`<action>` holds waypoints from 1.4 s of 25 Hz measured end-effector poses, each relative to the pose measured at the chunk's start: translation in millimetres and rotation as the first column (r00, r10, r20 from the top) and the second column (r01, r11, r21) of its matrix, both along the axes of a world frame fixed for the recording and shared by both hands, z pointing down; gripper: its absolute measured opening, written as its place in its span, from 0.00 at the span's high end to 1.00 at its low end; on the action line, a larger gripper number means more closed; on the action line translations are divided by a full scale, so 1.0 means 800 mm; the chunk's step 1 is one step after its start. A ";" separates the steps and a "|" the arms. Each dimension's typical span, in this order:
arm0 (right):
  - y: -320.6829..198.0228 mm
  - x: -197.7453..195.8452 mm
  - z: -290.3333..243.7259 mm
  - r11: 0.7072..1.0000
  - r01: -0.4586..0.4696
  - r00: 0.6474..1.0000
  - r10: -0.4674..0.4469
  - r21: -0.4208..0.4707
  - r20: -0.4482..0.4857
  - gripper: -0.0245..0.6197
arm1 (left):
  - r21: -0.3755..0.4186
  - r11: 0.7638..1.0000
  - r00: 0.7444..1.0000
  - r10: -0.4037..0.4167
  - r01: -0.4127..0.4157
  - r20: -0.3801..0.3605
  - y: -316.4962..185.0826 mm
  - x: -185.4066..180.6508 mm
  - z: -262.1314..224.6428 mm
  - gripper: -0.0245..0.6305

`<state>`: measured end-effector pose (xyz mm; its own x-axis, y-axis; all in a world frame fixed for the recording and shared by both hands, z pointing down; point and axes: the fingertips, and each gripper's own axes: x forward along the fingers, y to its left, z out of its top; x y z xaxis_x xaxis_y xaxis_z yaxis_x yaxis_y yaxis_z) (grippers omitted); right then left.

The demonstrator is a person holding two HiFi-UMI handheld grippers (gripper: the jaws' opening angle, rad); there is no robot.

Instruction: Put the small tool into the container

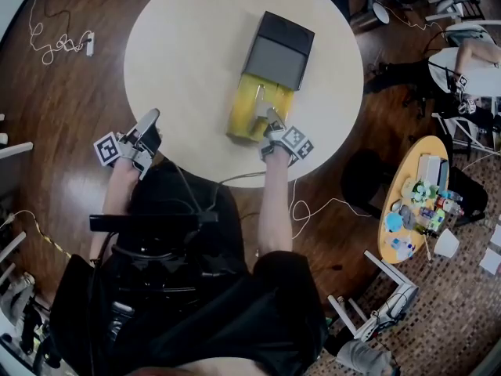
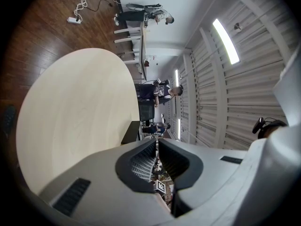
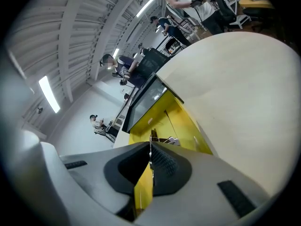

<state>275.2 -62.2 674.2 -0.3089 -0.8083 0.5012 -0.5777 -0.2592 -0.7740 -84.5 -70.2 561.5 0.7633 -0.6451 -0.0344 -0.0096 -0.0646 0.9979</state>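
A round table (image 1: 196, 53) with a smooth, pale cream top carries the container (image 1: 266, 77), a long rectangular box. Its far half lies under a flat, dark grey lid (image 1: 278, 49); its near half is an open tray (image 1: 252, 112) of glossy yellow plastic with straight walls.

The right gripper (image 1: 272, 117) sits at the tray's near end, tilted down towards it. Its ribbed black pads are pinched together on the small tool (image 3: 150, 142), a thin, pale sliver seen edge-on and standing up between the tips; I cannot make out its shape beyond that. A few small bits lie in the tray past the jaws, too small to tell.

The left gripper (image 1: 150, 117) is held level at the near left rim of the table, well apart from the container, its grey jaws closed with nothing between them.
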 end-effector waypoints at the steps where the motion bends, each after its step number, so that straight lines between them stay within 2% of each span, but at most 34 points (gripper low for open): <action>1: 0.000 0.000 0.002 1.000 0.000 1.000 0.000 -0.007 -0.005 0.98 | 0.001 1.000 1.000 0.000 0.000 0.000 0.000 0.000 0.000 0.93; 6: 0.002 0.003 0.014 0.998 0.007 0.998 -0.012 -0.066 -0.063 0.90 | -0.004 1.000 1.000 -0.003 0.003 -0.007 0.000 0.001 0.001 0.93; 13: 0.006 -0.004 0.013 0.993 0.028 0.997 -0.037 -0.117 -0.072 0.75 | -0.005 1.000 1.000 0.003 -0.003 -0.005 0.001 0.001 -0.001 0.93; 18: 0.007 -0.003 0.016 0.989 0.058 0.992 -0.072 -0.134 -0.103 0.76 | -0.004 1.000 1.000 0.012 -0.012 -0.008 0.001 0.005 -0.002 0.93; 20: 0.006 -0.007 0.016 0.989 0.080 0.992 -0.092 -0.123 -0.088 0.95 | -0.006 1.000 1.000 0.013 -0.013 -0.009 0.002 0.006 -0.002 0.93; 30: -0.018 -0.058 0.001 0.986 0.165 0.984 -0.164 -0.014 0.073 0.96 | -0.003 1.000 1.000 0.019 -0.019 -0.009 0.004 0.007 -0.003 0.93; 33: -0.018 -0.082 0.010 0.977 0.211 0.972 -0.207 -0.025 0.112 0.97 | -0.005 1.000 1.000 0.017 -0.017 -0.006 0.006 0.006 -0.001 0.93; 35: -0.016 -0.087 0.018 0.973 0.224 0.971 -0.218 -0.060 0.098 0.97 | -0.006 1.000 1.000 0.015 -0.015 -0.005 0.006 0.005 0.001 0.93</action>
